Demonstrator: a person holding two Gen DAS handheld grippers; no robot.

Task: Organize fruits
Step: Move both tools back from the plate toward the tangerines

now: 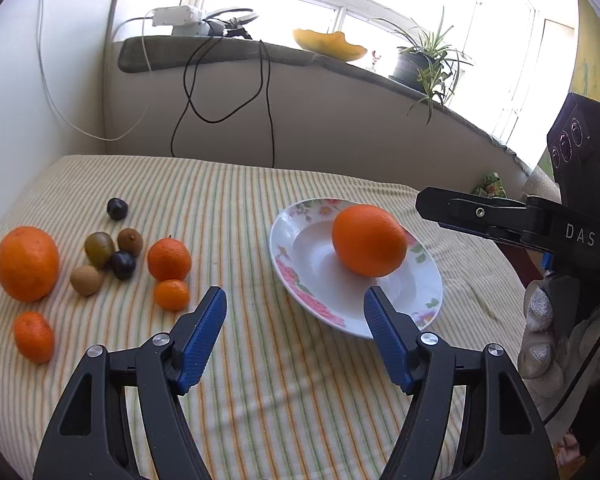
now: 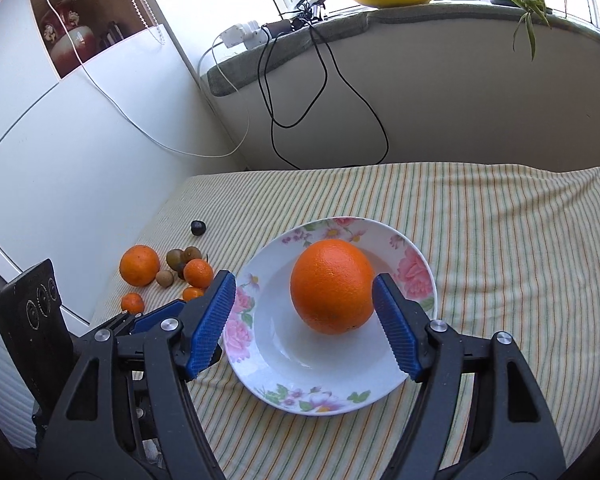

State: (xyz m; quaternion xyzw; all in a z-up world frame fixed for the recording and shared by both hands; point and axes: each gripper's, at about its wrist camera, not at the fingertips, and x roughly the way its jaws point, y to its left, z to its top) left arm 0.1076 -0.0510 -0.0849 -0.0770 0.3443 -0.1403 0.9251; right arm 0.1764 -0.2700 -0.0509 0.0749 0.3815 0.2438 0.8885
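Note:
A large orange (image 2: pixel 332 286) rests in a white floral plate (image 2: pixel 284 344) on the striped cloth. My right gripper (image 2: pixel 305 278) is open around it: the right pad sits at the orange's edge and the left pad stands clear of it. In the left wrist view my left gripper (image 1: pixel 296 294) is open and empty, just left of the plate (image 1: pixel 300 264). To its left lie another large orange (image 1: pixel 27 263), three mandarins (image 1: pixel 169 259), brown-green kiwis (image 1: pixel 99 249) and two dark plums (image 1: pixel 123 265). The right gripper (image 1: pixel 428 202) reaches in from the right, above the plate.
A gloved hand (image 1: pixel 538 332) holds the right gripper. Behind the table a sill carries a yellow bowl (image 1: pixel 330 44), a potted plant (image 1: pixel 424 64) and a power strip with hanging cables (image 1: pixel 220 80). A white cabinet (image 2: pixel 80 140) stands on the left.

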